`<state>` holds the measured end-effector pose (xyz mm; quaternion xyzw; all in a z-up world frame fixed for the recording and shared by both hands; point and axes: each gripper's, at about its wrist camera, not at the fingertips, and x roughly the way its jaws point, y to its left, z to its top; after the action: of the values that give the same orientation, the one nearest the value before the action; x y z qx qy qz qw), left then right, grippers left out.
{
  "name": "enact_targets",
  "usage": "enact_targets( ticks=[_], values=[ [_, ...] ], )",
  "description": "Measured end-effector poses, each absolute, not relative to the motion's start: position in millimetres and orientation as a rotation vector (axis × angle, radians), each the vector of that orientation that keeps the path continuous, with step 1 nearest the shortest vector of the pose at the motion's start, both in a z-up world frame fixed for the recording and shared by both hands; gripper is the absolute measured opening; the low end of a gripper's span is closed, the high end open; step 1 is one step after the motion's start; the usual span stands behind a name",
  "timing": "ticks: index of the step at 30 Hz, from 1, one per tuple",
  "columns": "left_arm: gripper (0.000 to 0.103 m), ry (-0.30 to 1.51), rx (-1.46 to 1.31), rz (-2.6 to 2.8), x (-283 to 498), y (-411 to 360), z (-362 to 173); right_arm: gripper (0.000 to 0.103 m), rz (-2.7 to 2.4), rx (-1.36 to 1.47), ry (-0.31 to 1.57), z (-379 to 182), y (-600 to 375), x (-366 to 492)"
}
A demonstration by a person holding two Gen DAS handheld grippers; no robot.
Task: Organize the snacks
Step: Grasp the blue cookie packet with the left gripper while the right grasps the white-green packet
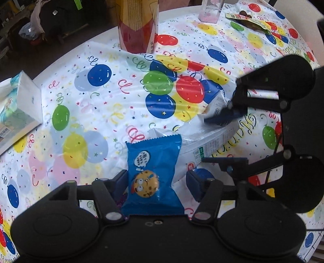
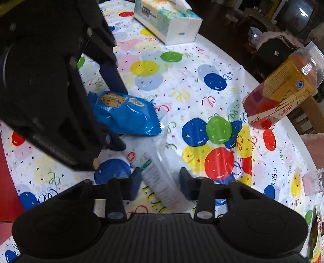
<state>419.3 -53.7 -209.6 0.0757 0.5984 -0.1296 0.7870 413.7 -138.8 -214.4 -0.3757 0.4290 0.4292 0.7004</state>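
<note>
My left gripper (image 1: 157,183) had the blue cookie packet (image 1: 154,178) between its spread fingers; only the left pad seemed to touch the wrapper, the right pad stood apart. The packet lay on the balloon-print tablecloth (image 1: 97,105), overlapping the open end of a clear plastic bag (image 1: 204,141). My right gripper (image 2: 160,182) straddled that bag (image 2: 160,174), jaws wide and not pinching it. A tissue box (image 2: 168,18) and a red-and-yellow carton (image 2: 281,89) stood farther off.
</note>
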Motion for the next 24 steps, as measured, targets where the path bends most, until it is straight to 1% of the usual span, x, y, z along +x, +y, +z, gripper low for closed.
enact_targets(
  ticks=[1,2,5,8,11,19,24],
  values=[
    [0.048,1.292,0.162,-0.273,420,-53,-210,0.036,0.954,-0.857,0.941,-216,-139,410],
    [0.046,1.294,0.162,-0.259,420,-52,-210,0.033,0.948,-0.876,0.927,-217,-138,407],
    [0.042,1.3,0.132,-0.234,422,-47,-209,0.026,0.917,-0.879,0.919,-217,-139,403],
    [0.04,1.295,0.129,-0.218,420,-48,-207,0.019,0.878,-0.834,0.948,-213,-141,405],
    [0.04,1.29,0.122,-0.206,418,-50,-203,0.016,0.833,-0.802,0.969,-211,-146,405],
    [0.04,1.264,0.082,-0.19,412,-53,-187,0.014,0.708,-0.648,1.053,-199,-165,409],
    [0.04,1.252,0.056,-0.191,408,-59,-175,0.013,0.63,-0.477,1.146,-186,-186,415]
  ],
)
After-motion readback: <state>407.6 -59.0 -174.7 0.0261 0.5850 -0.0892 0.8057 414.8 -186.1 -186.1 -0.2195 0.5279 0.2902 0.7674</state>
